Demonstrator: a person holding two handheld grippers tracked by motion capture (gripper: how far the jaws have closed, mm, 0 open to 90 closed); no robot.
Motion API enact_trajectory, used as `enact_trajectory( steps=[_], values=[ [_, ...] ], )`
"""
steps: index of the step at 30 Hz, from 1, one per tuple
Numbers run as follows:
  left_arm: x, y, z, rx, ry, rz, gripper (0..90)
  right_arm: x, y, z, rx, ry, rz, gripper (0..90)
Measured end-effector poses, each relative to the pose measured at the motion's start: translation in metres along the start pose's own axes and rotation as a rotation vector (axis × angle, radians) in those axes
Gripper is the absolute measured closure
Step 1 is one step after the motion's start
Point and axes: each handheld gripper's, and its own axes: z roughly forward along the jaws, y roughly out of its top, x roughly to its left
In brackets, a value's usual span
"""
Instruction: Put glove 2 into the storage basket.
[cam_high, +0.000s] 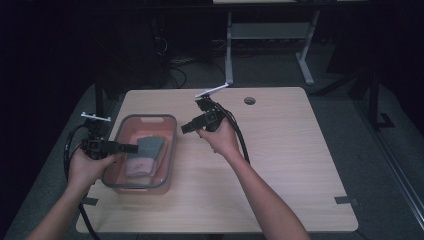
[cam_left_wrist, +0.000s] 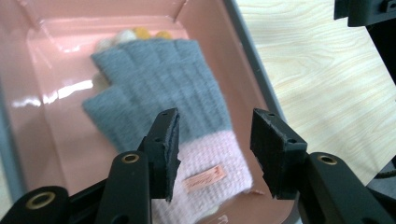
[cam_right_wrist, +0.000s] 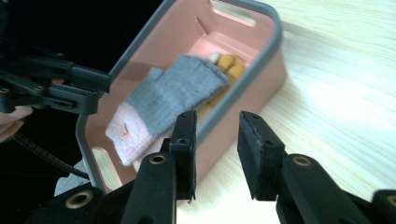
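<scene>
step: glove is in, we back off | glove (cam_left_wrist: 159, 88) lies flat in pink bin (cam_high: 120, 181) near desk's left edge | left gripper (cam_left_wrist: 215, 149) and right gripper (cam_right_wrist: 217, 154) part open, empty | maybe another glove under | lift straight, don't snag wool

Glove (cam_high: 146, 150) in bin (cam_high: 171, 131); bin on table (cam_high: 280, 165), left side.

High overhead, tool views share bin (cam_high: 171, 150)
</scene>
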Motion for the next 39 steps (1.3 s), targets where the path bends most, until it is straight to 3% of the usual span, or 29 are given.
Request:
enact_trajectory(
  steps=[6, 14, 17, 27, 34, 39],
  values=[
    [-0.013, 0.006, 0.006, -0.017, -0.030, 0.015, 50.2, -0.009, -0.007, -0.015, -0.023, -0.017, 0.019, 65.5],
    [-0.027, 0.012, 0.012, -0.004, -0.057, 0.046, 49.0, -0.022, -0.016, -0.032, -0.051, -0.007, 0.048, 60.3],
    [-0.030, 0.014, 0.014, -0.023, -0.083, 0.050, 46.3, -0.026, -0.018, -0.036, -0.055, -0.014, 0.055, 58.6],
    [-0.049, 0.020, 0.022, -0.042, -0.136, 0.111, 40.2, -0.037, -0.027, -0.055, -0.086, -0.032, 0.077, 53.2],
    [-0.062, 0.025, 0.032, -0.032, -0.151, 0.130, 37.2, -0.050, -0.035, -0.069, -0.117, -0.032, 0.096, 50.5],
    [-0.072, 0.031, 0.041, -0.026, -0.173, 0.142, 35.7, -0.054, -0.038, -0.074, -0.110, -0.039, 0.108, 49.4]
  ],
)
